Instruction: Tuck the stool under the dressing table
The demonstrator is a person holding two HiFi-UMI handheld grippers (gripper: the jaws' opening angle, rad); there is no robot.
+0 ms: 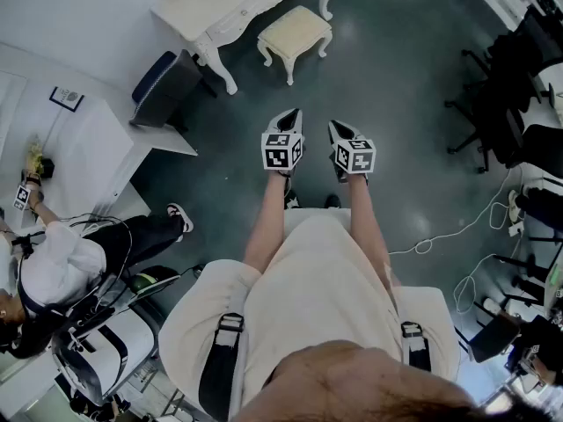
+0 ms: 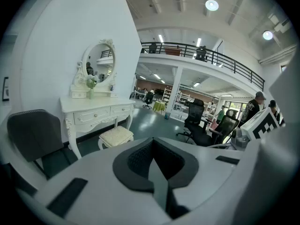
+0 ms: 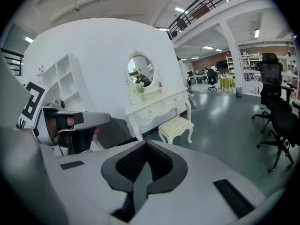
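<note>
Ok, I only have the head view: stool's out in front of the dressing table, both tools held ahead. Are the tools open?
Observer: No. In the left gripper view the left tool has its jaws together, nothing between them.
Operator: And the right?
Observer: The right tool is shut and empty too, in its own view.
Operator: Is the space under the table free?
Observer: In the left gripper view nothing shows between the legs of the dressing table; the stool stands in front of it.
</note>
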